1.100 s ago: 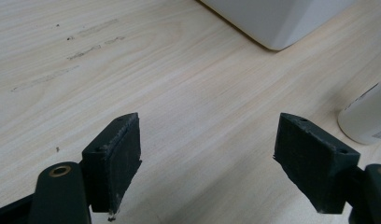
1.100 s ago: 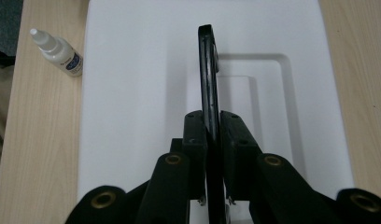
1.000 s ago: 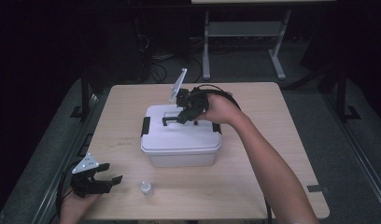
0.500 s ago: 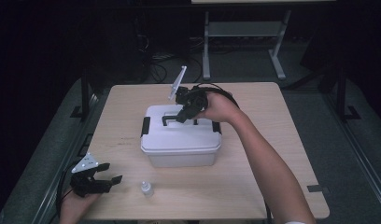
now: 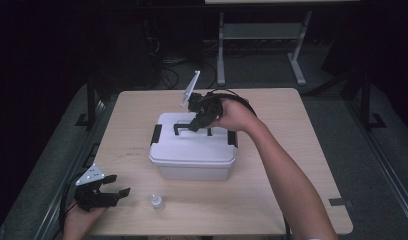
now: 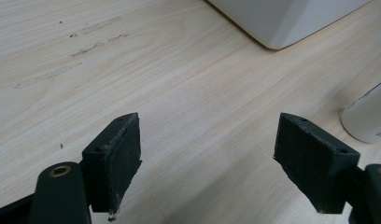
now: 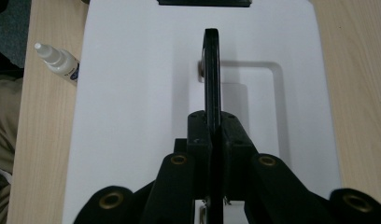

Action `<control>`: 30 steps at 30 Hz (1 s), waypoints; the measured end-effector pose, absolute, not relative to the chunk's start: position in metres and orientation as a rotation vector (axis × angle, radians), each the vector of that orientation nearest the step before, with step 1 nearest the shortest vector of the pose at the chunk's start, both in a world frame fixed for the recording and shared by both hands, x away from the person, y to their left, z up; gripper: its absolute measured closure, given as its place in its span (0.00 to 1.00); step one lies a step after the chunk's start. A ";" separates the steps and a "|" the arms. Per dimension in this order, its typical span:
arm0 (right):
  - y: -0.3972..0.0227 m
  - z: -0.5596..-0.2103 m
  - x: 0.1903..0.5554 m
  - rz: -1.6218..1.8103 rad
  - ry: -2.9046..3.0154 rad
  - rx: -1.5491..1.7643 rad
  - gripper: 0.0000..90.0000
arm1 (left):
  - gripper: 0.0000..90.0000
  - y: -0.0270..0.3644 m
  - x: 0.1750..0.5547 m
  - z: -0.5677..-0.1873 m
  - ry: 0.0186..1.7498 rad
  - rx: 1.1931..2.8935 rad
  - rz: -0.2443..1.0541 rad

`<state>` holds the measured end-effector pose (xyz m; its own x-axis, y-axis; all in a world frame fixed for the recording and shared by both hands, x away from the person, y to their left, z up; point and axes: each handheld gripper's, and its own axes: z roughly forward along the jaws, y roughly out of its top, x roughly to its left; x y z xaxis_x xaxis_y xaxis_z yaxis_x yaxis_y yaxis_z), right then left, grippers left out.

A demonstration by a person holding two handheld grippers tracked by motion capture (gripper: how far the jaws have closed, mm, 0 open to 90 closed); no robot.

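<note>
I am clamping the right gripper on the black handle of the white box, which is sitting near the middle of the table. In the right gripper view the 2 jaws are pressing the handle from both sides, and the handle is standing up on edge above its recess in the lid. So I am judging the step as taking hold of the handle; lifting or shifting the box looks like the next move, and that is calling for a straight, slow pull so the handle is not slipping out of the pads.

The left gripper is resting at the near left corner with its jaws wide apart and nothing between them. A small dropper bottle is standing just beside it on the table.

The lid is sitting flat, with a dark latch at each end, so I cannot tell what the box is holding.
</note>
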<state>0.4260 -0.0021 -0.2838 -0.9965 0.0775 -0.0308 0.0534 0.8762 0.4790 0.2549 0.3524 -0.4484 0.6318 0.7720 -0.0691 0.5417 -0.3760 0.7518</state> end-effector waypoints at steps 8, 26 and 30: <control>-0.004 -0.282 0.425 0.780 2.992 0.099 0.93 | 0.25 0.352 0.255 -0.448 1.024 2.075 0.377; -0.021 -0.265 0.422 0.883 2.941 0.112 0.93 | 0.25 0.352 0.255 -0.449 1.025 2.080 0.374; -0.029 -0.260 0.418 0.886 2.923 0.114 0.93 | 0.25 0.350 0.256 -0.449 1.021 2.087 0.375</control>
